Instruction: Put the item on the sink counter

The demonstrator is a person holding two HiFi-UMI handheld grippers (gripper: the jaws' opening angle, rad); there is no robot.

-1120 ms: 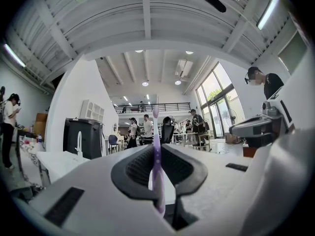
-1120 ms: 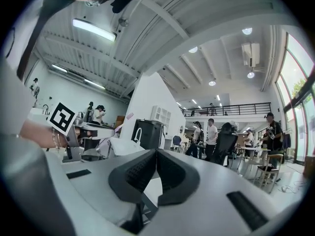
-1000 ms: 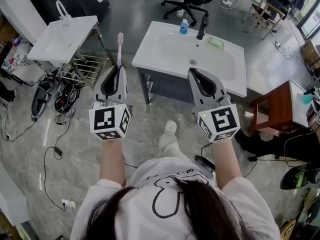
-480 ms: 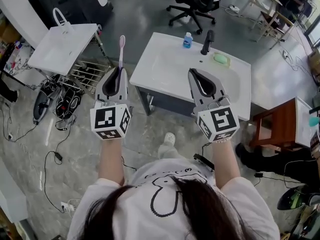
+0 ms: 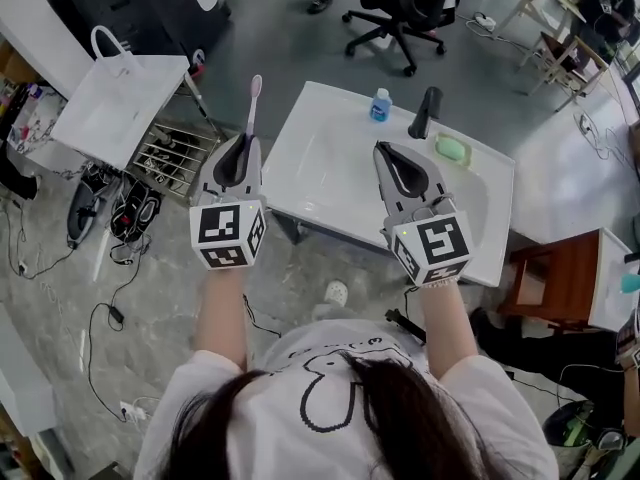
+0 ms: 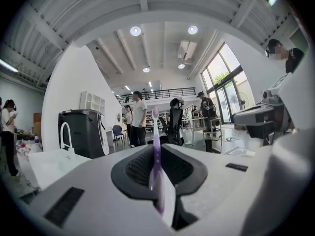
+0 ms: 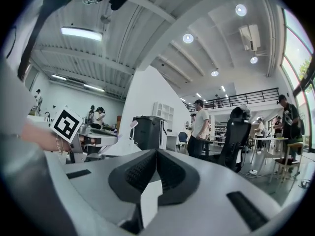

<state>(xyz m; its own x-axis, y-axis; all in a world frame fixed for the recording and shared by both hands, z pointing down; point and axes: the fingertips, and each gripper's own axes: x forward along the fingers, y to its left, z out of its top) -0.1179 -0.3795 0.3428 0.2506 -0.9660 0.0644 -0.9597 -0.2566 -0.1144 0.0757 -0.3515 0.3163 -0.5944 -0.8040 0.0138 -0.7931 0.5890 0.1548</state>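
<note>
A pink-purple toothbrush (image 5: 251, 108) stands up out of my left gripper (image 5: 243, 142), bristle end away from me. In the left gripper view the toothbrush handle (image 6: 156, 132) is pinched between the dark pads, so the left gripper (image 6: 157, 150) is shut on it. It hovers by the left edge of the white sink counter (image 5: 305, 193). My right gripper (image 5: 381, 150) is over the basin, and in its own view the right gripper (image 7: 156, 152) is shut with nothing in it.
On the counter's far side stand a blue bottle (image 5: 380, 105), a black faucet (image 5: 426, 113) and a green soap (image 5: 452, 149). A white bag (image 5: 120, 93) lies on a wire rack at left. An office chair (image 5: 400, 8) stands beyond, a wooden stool (image 5: 545, 278) at right.
Both grippers have come closer to the sink, which now lies under and between them. The toothbrush stays clamped in the left gripper.
</note>
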